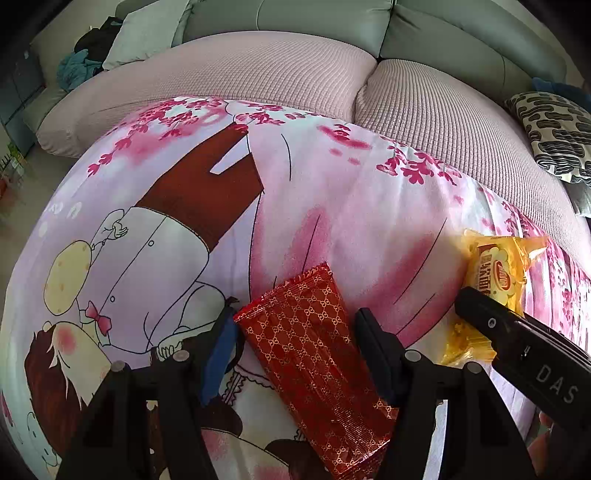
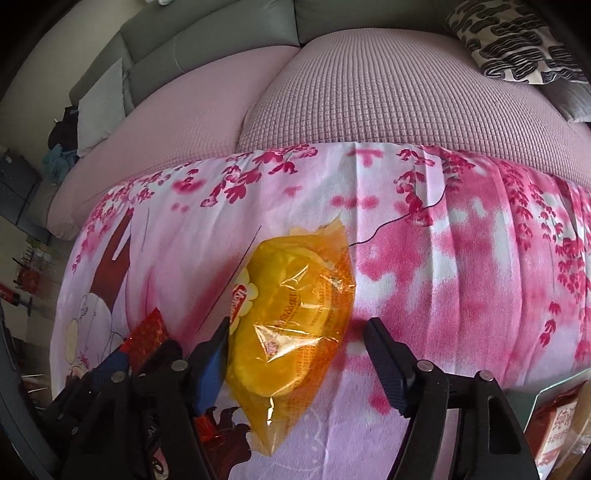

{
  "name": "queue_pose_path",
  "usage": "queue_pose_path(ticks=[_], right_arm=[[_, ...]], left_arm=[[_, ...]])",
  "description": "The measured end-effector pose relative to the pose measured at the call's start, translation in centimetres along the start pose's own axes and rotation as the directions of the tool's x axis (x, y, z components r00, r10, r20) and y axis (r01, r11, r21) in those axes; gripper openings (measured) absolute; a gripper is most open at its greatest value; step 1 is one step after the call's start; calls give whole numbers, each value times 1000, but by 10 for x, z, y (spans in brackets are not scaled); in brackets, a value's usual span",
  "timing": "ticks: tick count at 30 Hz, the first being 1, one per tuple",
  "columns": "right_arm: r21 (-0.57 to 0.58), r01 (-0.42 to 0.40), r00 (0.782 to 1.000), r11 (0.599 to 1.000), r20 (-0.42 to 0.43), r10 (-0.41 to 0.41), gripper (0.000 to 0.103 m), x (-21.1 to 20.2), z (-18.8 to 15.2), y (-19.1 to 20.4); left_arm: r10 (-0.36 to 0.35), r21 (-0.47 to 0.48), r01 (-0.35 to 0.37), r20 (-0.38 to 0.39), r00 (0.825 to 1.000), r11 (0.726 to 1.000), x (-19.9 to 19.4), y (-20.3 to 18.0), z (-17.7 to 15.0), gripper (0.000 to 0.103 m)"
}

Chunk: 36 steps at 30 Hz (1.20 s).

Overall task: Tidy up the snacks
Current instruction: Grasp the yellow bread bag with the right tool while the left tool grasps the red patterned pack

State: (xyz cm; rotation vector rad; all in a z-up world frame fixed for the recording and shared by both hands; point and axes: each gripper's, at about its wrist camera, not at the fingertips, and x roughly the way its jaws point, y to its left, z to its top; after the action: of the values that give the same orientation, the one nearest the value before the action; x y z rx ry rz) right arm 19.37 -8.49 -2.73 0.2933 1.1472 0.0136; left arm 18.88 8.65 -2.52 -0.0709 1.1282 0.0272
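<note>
My left tongs [image 1: 297,325] spread wide, red patterned snack pack [image 1: 317,369] lying flat between the fingers on the pink cartoon cloth [image 1: 351,206] | my right tongs [image 2: 295,334] also apart, yellow snack bag [image 2: 291,325] between them on the cloth, left finger touching it | sofa [image 2: 369,96] behind.

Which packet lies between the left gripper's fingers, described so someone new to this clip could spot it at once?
Start at the pink cartoon-print cloth spread before the sofa. Near its front edge, the left gripper stands open around a long red snack packet lying flat. Its gold lattice pattern sets it apart from the see-through yellow packet to its right, between the right gripper's open fingers.
</note>
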Motion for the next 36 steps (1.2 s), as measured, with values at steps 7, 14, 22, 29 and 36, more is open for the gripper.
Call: queue_pose_path(ticks=[7, 14, 22, 29, 36], right_arm=[[-27, 25, 1000, 999, 5, -25, 55, 3, 4, -3], [-42, 33, 999, 999, 9, -33, 51, -1, 1, -12], [-56, 71, 997, 996, 15, -71, 47, -10, -9, -14], [-53, 93, 995, 994, 28, -92, 45, -25, -31, -18], [-30, 106, 994, 994, 36, -105, 44, -45, -55, -24]], left_arm=[[0, 6, 0, -4, 1000, 1000, -1, -1, 0, 67], [-1, 25, 2, -36, 999, 1000, -2, -2, -1, 74], [13, 47, -10, -70, 997, 999, -1, -5, -8, 84], [26, 59, -21, -92, 995, 998, -5, -5, -20, 84], [35, 67, -30, -87, 996, 997, -13, -10, -33, 61]])
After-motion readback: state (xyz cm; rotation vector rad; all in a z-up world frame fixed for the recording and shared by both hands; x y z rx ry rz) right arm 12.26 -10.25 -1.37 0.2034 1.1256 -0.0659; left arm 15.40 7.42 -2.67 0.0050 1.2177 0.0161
